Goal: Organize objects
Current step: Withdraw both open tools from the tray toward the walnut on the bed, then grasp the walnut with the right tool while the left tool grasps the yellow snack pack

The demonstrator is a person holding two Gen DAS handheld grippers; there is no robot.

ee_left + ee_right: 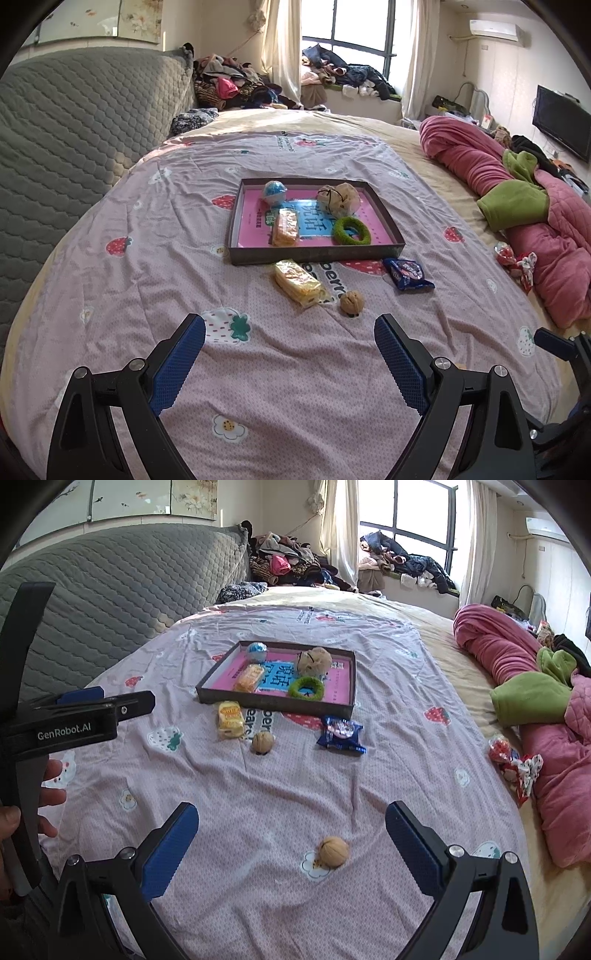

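A dark shallow box (317, 255) (273, 703) with a pink bottom lies on the bedspread, holding a blue-white ball (274, 192), a tan pouch (339, 198), a green ring (349, 230) and a yellow cracker pack (285, 227). In front of it lie another yellow cracker pack (297, 282) (230, 719), a walnut (351, 302) (262, 742) and a blue snack packet (407, 273) (341, 734). A second walnut (333, 851) sits between the fingers of my open right gripper (291, 821). My left gripper (290, 332) is open and empty, short of the first walnut.
A grey quilted headboard (74, 122) rises at the left. A pink and green blanket (517, 192) is heaped on the right, with a red-white wrapper (515, 762) beside it. Clothes are piled by the window (343, 74). A hand (48, 797) holds the left gripper's handle.
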